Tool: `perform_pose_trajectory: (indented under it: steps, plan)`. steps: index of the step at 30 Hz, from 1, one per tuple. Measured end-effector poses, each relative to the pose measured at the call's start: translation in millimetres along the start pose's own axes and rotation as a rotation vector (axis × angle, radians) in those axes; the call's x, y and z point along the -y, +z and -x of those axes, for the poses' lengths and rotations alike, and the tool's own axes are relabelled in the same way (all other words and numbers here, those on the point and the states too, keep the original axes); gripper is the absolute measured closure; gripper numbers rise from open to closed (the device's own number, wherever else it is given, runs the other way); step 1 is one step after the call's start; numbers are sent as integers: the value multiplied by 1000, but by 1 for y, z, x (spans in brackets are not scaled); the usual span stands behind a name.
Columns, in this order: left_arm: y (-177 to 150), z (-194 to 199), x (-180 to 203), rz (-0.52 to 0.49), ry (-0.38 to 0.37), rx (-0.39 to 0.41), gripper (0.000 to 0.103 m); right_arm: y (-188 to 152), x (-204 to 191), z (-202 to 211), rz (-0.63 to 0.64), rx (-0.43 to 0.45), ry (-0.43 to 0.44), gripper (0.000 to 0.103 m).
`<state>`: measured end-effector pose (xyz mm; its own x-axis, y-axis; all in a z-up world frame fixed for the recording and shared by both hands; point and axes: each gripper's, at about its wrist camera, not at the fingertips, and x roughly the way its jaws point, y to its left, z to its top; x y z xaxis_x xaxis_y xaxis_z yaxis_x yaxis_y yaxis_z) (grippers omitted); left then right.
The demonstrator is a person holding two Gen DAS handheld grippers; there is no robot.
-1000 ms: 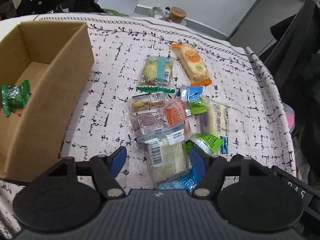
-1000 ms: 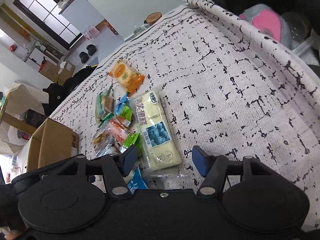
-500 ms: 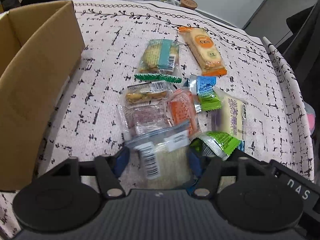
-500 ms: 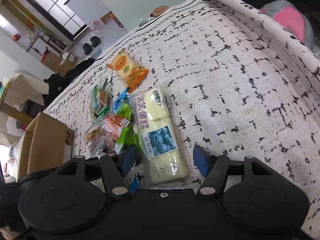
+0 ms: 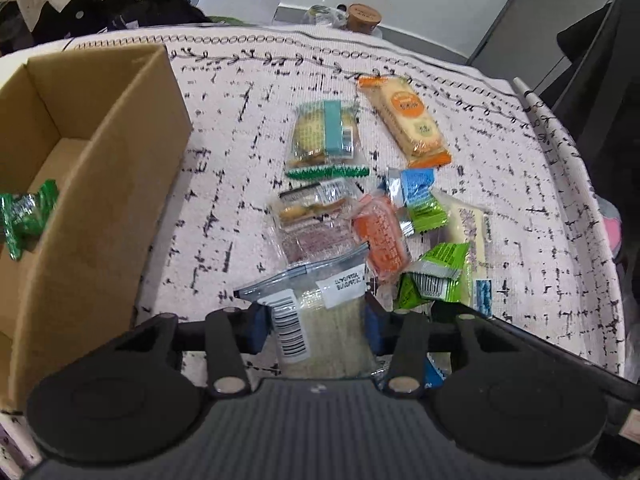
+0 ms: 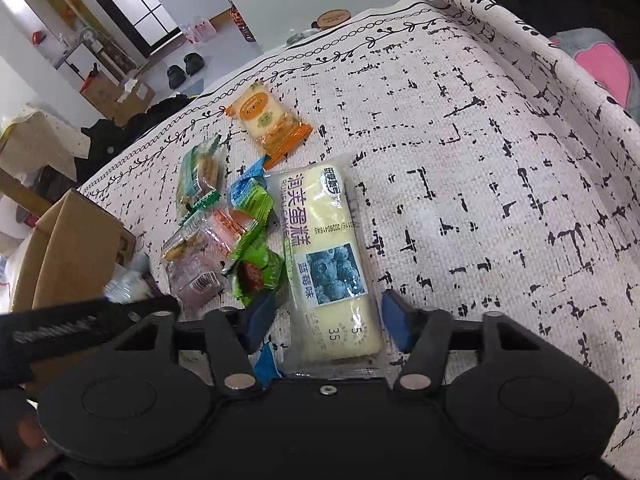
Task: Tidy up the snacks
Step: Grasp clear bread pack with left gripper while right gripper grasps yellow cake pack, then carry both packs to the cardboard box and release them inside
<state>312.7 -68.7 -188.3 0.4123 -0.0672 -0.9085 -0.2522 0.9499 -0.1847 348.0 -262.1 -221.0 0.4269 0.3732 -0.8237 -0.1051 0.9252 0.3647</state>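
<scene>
One green-wrapped snack point(image 5: 24, 216) lies in the cardboard box point(image 5: 100, 200) — the rest wait on the tablecloth point(image 6: 480, 140) — as my left gripper point(image 5: 314, 322) closes on a clear packet point(image 5: 320, 320), my right gripper point(image 6: 326, 314) narrowing around the blueberry cake point(image 6: 324, 256), pads not touching.

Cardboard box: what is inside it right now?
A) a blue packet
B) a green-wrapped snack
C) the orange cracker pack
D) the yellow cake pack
B: the left wrist view shows only a green-wrapped snack inside the cardboard box; the other packs lie out on the tablecloth.
</scene>
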Motion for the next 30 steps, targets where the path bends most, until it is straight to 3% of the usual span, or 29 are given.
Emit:
perform_pose_trajectory:
  steps: [1,3,7,14,30]
  plan:
    - [2,3,-1,-7,-5,6,58,0,0,0,-1,-4,-3,61]
    - [4,10,-3,-30,-7,23,58,0,4,1,-27,-8,11,67]
    - [9,23,-9,-59,-21,49,58,0,8,8,-61,-2,19,71]
    - [7,44,-18,-62,-74,96,58,-4,-1,39,-68,83,-4,73]
    - [-1,100,-44,-47,-146,205,58,-23,-46,104,-142,220,45,73]
